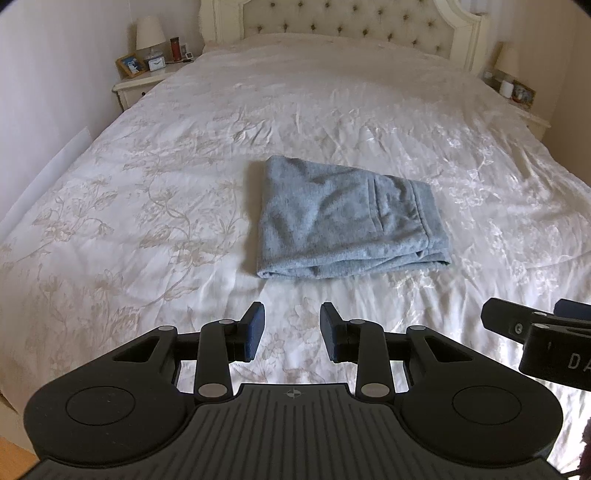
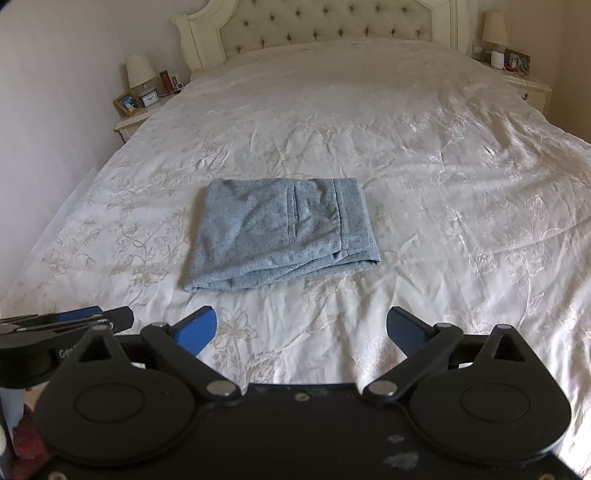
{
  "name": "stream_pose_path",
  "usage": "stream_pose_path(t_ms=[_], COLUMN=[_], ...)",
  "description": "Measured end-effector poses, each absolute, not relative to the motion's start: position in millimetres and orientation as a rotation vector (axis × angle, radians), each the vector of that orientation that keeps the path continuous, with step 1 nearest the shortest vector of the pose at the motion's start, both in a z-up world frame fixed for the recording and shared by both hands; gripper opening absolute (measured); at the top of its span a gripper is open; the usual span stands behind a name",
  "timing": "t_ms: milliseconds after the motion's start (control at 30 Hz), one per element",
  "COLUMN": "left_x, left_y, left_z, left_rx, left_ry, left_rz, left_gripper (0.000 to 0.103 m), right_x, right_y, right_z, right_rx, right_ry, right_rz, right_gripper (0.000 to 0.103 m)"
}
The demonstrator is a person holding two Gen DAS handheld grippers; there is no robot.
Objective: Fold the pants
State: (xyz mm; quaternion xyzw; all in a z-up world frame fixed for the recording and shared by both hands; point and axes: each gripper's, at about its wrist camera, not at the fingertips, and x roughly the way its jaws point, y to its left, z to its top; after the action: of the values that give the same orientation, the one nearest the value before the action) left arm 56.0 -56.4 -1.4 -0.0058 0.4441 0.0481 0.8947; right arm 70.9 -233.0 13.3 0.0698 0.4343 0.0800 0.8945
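A: How many garments are on the bed (image 1: 155, 206)?

B: 1. A single pair of grey-blue pants (image 1: 347, 225), already folded into a compact rectangle. It lies flat near the middle of the white floral bedspread, with a pocket seam facing up and the stacked edges showing on the near side.

A: And the furniture around it?

B: 1 tufted headboard (image 2: 325, 26), 2 nightstands, 1 on each side of the bed, and 2 lamps: 1 lamp (image 1: 149, 33) on the left stand and 1 lamp (image 2: 495, 27) on the right stand. The left nightstand (image 1: 138, 83) also carries a picture frame, a small clock and a red cylinder; the right nightstand (image 2: 528, 83) has a white cylinder and a frame.

A: How many grippers?

B: 2. The left gripper (image 1: 291, 332) has its blue pads parted by a modest gap, with nothing but bedspread showing between them. The right gripper (image 2: 301, 328) has its jaws spread very wide, and it holds nothing either.

A: Do they touch the pants?

B: No. Both hover over bare bedspread on the near side of the pants, clear of the fabric. They sit side by side, each one showing at the edge of the other's view.
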Motion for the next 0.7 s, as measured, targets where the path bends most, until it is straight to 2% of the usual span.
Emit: stream_pose_path(t_ms=[700], left_x=[49], left_y=[-72], left_z=[-1], left_rx=[-0.009], left_ry=[0.929], left_rz=[0.131], left_gripper=[0.032], right_x=[67], right_y=[-243], right_z=[17], right_rx=[0.147], right_ry=[0.871], right_rz=[0.208], right_gripper=[0.103])
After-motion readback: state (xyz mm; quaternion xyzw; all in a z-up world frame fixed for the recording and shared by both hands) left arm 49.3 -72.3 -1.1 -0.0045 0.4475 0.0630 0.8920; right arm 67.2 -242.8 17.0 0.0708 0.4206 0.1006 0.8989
